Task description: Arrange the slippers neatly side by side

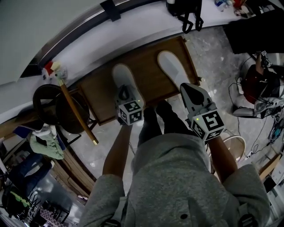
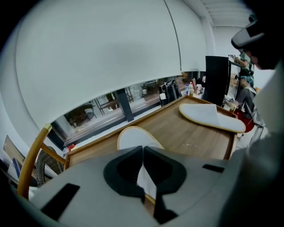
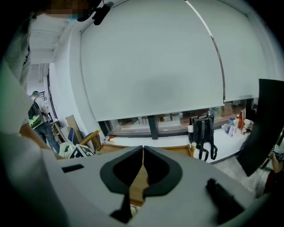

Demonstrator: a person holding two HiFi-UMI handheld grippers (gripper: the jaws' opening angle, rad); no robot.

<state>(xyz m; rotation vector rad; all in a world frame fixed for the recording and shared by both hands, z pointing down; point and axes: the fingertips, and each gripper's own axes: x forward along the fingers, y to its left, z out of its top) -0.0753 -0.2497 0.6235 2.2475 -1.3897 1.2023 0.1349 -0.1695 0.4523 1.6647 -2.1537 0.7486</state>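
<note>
- A dark round chair (image 1: 55, 106) stands at far left, a wooden stick (image 1: 77, 113) leaning across it and a green cloth (image 1: 46, 144) lying below.
- A low wooden table (image 1: 102, 97) sits against a white window ledge and carries both slippers.
- The left slipper (image 1: 124, 77) lies on the table's near-left part, toe toward the ledge. It is plain white, and the left gripper view shows a pale tan rim round its sole.
- The left gripper (image 1: 124, 91) hangs over that slipper's heel end, its cube bearing square black-and-white markers. In its own view the jaws are clenched tip to tip, with white slipper showing through the gap behind them. Whether they touch it cannot be told.
- The right slipper (image 1: 171, 66), also white, lies farther back at a slant, a broad band of bare wood between the pair.
- The right gripper (image 1: 188, 86) sits at that slipper's heel, showing the same kind of marker on its cube. Its jaws are pressed together on nothing, with table wood visible between them.
- A black bag (image 1: 186, 11) rests on the ledge beyond.
</note>
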